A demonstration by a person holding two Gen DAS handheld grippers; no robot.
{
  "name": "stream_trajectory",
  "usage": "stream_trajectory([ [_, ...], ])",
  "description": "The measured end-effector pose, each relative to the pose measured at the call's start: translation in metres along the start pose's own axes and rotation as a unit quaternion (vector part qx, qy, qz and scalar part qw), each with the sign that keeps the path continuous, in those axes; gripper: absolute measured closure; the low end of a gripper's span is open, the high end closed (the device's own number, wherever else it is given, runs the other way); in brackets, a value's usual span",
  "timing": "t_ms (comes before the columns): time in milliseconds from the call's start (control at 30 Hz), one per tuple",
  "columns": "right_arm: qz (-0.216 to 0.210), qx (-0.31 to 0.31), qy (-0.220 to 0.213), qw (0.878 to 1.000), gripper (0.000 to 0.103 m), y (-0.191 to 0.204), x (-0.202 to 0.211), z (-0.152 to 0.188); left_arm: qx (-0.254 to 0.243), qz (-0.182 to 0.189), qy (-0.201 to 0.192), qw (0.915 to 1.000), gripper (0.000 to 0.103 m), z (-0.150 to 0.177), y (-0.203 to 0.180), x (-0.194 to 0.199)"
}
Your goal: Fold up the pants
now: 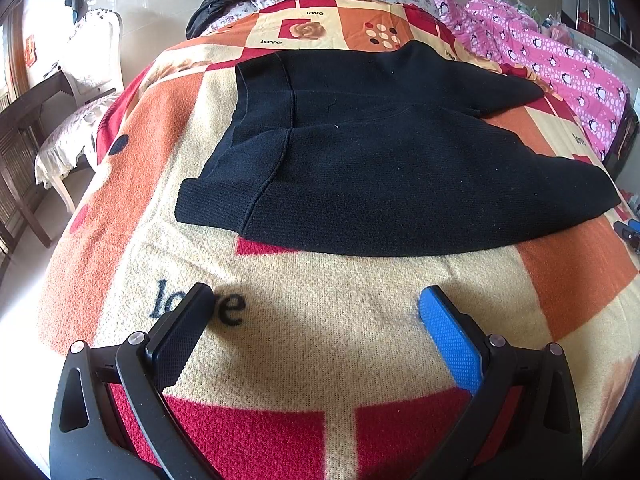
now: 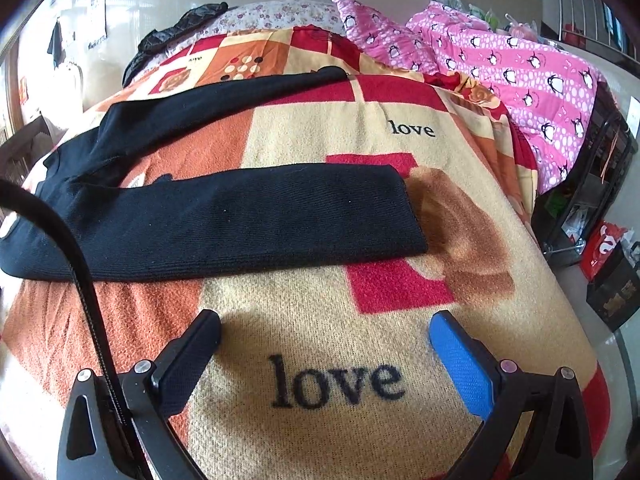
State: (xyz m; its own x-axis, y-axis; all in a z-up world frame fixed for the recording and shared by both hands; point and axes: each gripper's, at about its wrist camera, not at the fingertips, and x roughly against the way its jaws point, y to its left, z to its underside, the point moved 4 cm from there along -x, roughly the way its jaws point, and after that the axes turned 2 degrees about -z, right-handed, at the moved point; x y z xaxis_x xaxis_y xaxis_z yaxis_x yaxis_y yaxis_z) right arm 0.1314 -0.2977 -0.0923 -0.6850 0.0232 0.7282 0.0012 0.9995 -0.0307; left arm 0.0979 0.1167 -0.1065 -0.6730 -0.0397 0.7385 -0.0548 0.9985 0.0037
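Pants [image 1: 380, 168], black knit: left wrist view, waistband end lying flat on patterned blanket [image 1: 320, 280], beyond left gripper [image 1: 316, 304], whose jaws are spread wide, holding nothing. Right wrist view: both legs spread apart across blanket, nearer leg's hem just ahead of right gripper [image 2: 324, 328], jaws wide, empty; pink penguin quilt [image 2: 520, 68] behind.

We see bright daylight from the left; each gripper casts a soft shadow on the blanket [image 1: 328, 344]. Fisheye curvature bends the edges, corners vignette dark, the centre stays sharp.
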Motion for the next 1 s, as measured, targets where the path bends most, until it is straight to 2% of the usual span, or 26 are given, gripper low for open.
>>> stream_trajectory([
  [200, -0.005, -0.004, -0.006, 1.000, 0.000, -0.001, 0.002, 0.001, 0.000, -0.001, 0.001, 1.0000, 0.000, 0.002, 0.001, 0.000],
  [267, -0.009, -0.013, 0.004, 1.000, 0.000, -0.002, 0.003, 0.001, 0.003, 0.001, 0.006, 1.0000, 0.000, -0.001, 0.004, -0.001],
  [400, -0.013, -0.009, 0.081, 0.997, 0.000, -0.001, -0.001, -0.005, 0.006, -0.002, 0.026, 0.9996, 0.000, -0.005, 0.005, -0.002],
  [533, -0.024, 0.005, 0.115, 0.993, 0.000, 0.000, -0.002, -0.006, 0.001, 0.000, 0.048, 0.9989, 0.000, -0.006, 0.001, -0.001],
  [600, -0.033, 0.012, 0.109, 0.993, 0.000, -0.001, 0.000, -0.004, -0.006, 0.017, 0.067, 0.9976, 0.000, -0.008, 0.001, 0.000],
  [700, -0.042, 0.028, 0.076, 0.996, 0.000, -0.001, 0.005, 0.005, 0.020, 0.032, 0.069, 0.9969, 0.000, -0.008, 0.004, 0.001],
  [767, -0.043, 0.043, 0.063, 0.996, 0.000, 0.000, 0.009, 0.009, 0.003, 0.017, 0.078, 0.9968, 0.000, -0.007, 0.000, -0.001],
  [833, -0.038, 0.044, 0.063, 0.996, 0.000, 0.000, 0.012, 0.012, -0.004, 0.006, 0.083, 0.9966, 0.000, -0.007, -0.004, -0.001],
  [900, -0.044, 0.043, 0.085, 0.995, 0.000, -0.001, 0.011, 0.010, 0.013, 0.015, 0.086, 0.9961, 0.000, -0.012, -0.001, 0.002],
  [933, -0.053, 0.031, 0.095, 0.994, 0.003, -0.005, 0.012, 0.006, 0.028, 0.023, 0.074, 0.9966, 0.001, -0.016, 0.004, 0.007],
  [967, -0.068, 0.011, 0.088, 0.994, 0.013, -0.012, 0.017, 0.000, 0.048, 0.028, 0.056, 0.9969, 0.001, -0.023, 0.012, 0.013],
  [1000, -0.090, -0.022, 0.070, 0.993, 0.015, -0.023, 0.024, -0.007, 0.075, 0.039, 0.041, 0.9956, 0.001, -0.030, 0.021, 0.019],
])
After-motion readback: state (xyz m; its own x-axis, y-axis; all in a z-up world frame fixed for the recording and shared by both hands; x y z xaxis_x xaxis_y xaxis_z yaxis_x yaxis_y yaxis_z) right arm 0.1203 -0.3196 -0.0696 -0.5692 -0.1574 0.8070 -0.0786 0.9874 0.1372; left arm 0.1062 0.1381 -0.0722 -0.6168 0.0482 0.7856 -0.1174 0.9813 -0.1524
